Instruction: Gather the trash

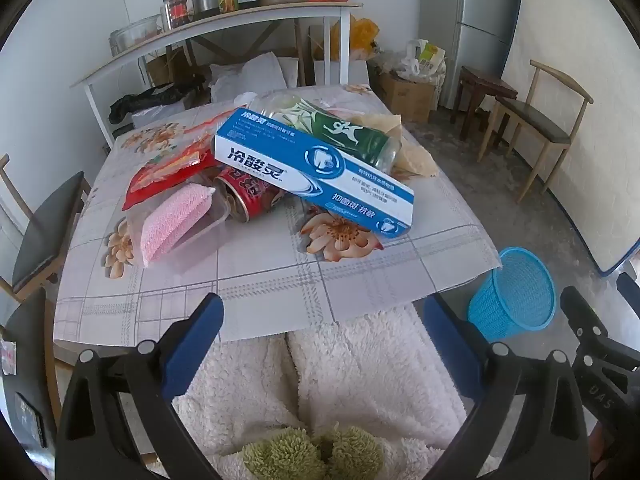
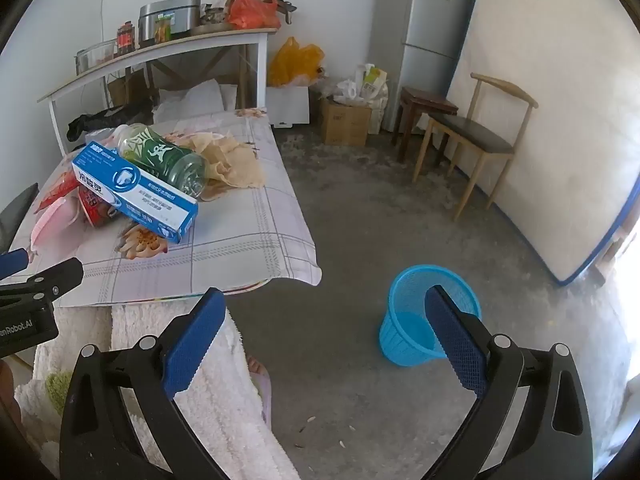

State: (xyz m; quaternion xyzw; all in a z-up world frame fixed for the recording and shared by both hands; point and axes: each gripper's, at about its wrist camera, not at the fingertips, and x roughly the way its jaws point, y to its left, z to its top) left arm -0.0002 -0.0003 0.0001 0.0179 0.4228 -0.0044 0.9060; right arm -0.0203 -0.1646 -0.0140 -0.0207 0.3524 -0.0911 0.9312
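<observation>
A pile of trash lies on the table (image 1: pixel 280 280): a blue and white toothpaste box (image 1: pixel 316 172) on top, a green plastic bottle (image 1: pixel 352 136), a red can (image 1: pixel 252 196), a red snack bag (image 1: pixel 168 172), a pink sponge (image 1: pixel 172 220) in a clear tray, and crumpled beige paper (image 1: pixel 412 152). A blue basket (image 1: pixel 516 300) stands on the floor right of the table. My left gripper (image 1: pixel 324 312) is open and empty, near the table's front edge. My right gripper (image 2: pixel 326 312) is open and empty, above the floor beside the basket (image 2: pixel 428 312). The box (image 2: pixel 136 192) and bottle (image 2: pixel 168 160) also show there.
A person's lap in white fleece (image 1: pixel 340 380) sits below the table edge. Chairs stand at the left (image 1: pixel 44 232) and by the right wall (image 2: pixel 476 136). A shelf table (image 1: pixel 224 24) with pots stands behind. A fridge (image 2: pixel 432 20), cardboard box (image 2: pixel 344 124) and leaning mattress (image 2: pixel 560 120) line the far side.
</observation>
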